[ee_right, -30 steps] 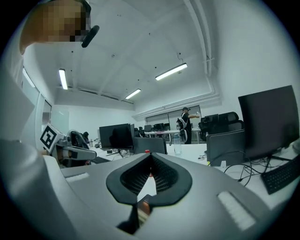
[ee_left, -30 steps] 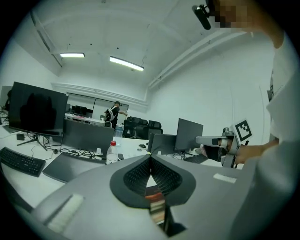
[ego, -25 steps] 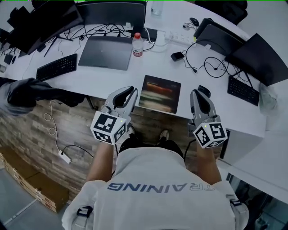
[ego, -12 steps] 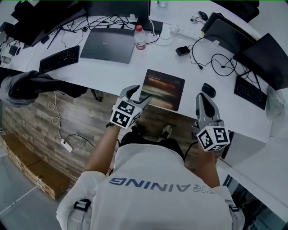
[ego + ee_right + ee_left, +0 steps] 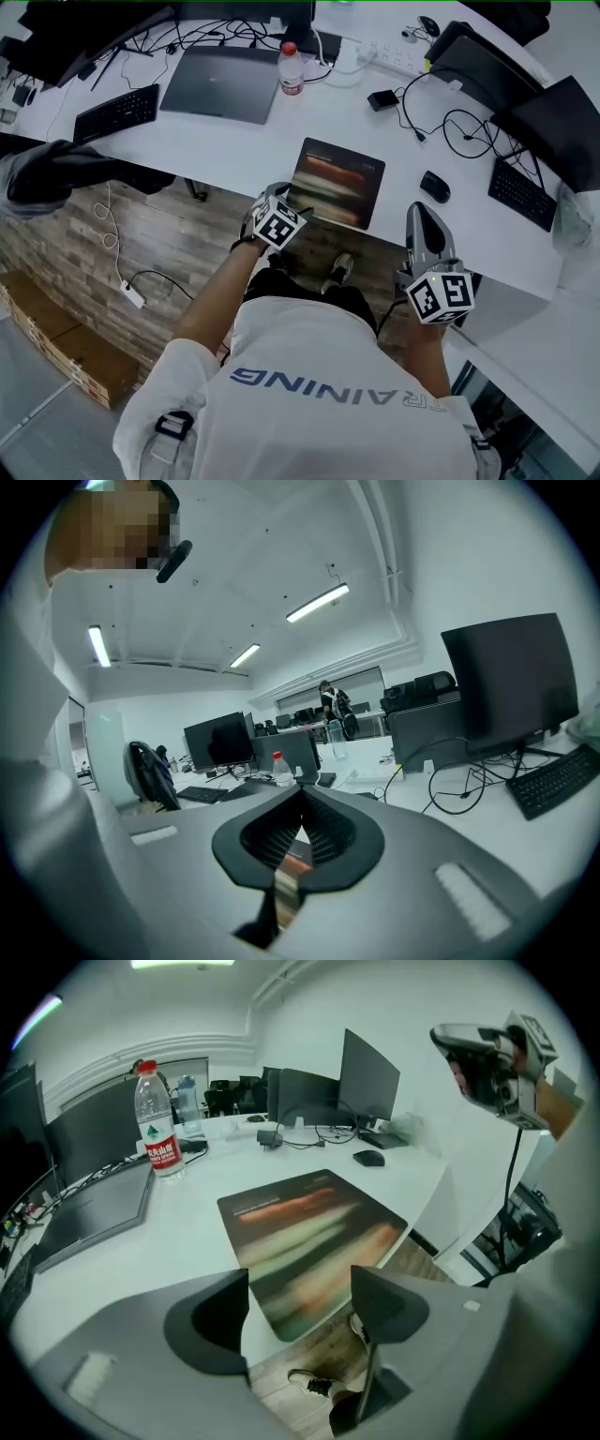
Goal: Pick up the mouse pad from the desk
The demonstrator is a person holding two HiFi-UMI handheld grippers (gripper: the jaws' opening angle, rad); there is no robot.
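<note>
The mouse pad (image 5: 336, 181), dark with blurred orange and green streaks, lies flat on the white desk (image 5: 225, 155), and its near edge overhangs the desk's front edge. My left gripper (image 5: 284, 199) tilts down just off the pad's near left corner. Its jaws are opening. In the left gripper view the pad (image 5: 309, 1232) lies ahead of my left gripper (image 5: 300, 1302), its near corner seen in the gap, and neither pad touches it. My right gripper (image 5: 419, 212) hovers before the desk edge, right of the pad, shut and empty (image 5: 298, 832).
A black mouse (image 5: 436, 187) lies right of the pad. A water bottle (image 5: 290, 67) and a closed laptop (image 5: 220, 84) sit further back. Keyboards lie at the left (image 5: 116, 112) and right (image 5: 520, 192), with cables and monitors behind. A dark chair (image 5: 56, 178) stands at left.
My left gripper has dropped and tilted down toward the pad's near left corner, and its jaws have opened wide. The right gripper has sunk slightly.
</note>
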